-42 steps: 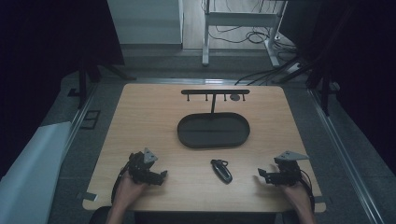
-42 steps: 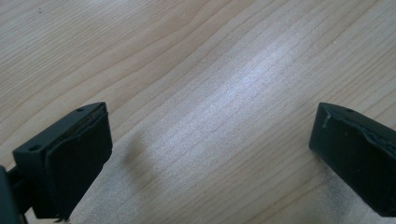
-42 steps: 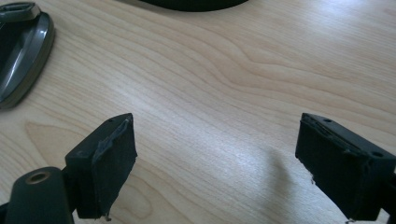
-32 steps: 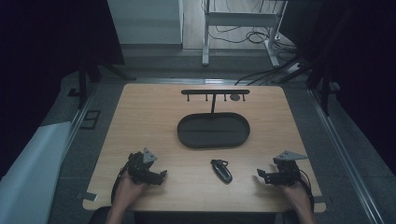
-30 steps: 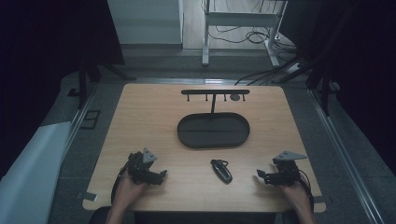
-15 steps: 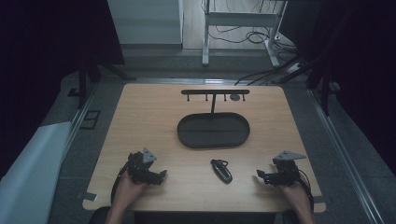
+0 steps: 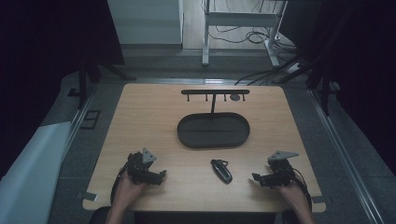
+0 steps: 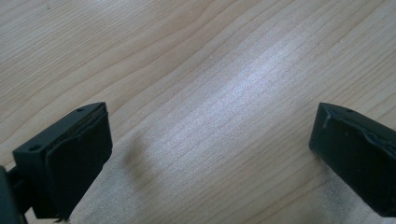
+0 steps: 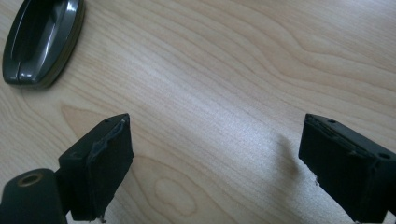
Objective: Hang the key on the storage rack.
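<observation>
Between the two wide-open, empty grippers, left gripper (image 7: 161,176) and right gripper (image 7: 255,178), the dark key fob (image 7: 221,171) probably wants the right one sliding over low and square before it closes.

No readable text, label, brand, number or sign anywhere: none on the dark key fob (image 7: 221,171), none on the black oval tray (image 7: 213,130) behind it, none on the hook rack (image 7: 215,92) beyond that tray, none on the wooden table (image 7: 154,116).
</observation>
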The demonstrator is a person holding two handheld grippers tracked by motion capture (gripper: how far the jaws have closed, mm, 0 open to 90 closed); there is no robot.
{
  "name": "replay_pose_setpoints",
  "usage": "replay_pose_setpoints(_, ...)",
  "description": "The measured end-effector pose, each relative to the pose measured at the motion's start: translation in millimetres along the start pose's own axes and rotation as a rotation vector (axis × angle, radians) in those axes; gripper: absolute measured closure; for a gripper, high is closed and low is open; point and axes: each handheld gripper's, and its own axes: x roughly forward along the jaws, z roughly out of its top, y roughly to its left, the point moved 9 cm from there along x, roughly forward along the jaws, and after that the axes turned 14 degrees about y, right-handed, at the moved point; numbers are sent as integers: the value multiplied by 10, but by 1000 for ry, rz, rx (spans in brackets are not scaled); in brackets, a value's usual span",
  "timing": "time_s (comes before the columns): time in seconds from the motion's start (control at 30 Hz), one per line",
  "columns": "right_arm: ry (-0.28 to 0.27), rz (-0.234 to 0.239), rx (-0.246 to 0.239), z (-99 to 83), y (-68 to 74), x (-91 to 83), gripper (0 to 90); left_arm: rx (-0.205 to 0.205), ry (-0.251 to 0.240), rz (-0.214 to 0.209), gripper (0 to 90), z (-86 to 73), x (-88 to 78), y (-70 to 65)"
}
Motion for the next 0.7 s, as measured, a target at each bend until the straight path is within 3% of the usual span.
replay_pose_setpoints(0.37, 34, 21, 6, 26, 66, -30, 91, 1, -1, -1, 0, 5, 4, -5)
replay_pose_setpoints(0.7, 96, 39, -45, 115, 210, -2, 96, 0, -4, 0, 0, 5, -6, -1)
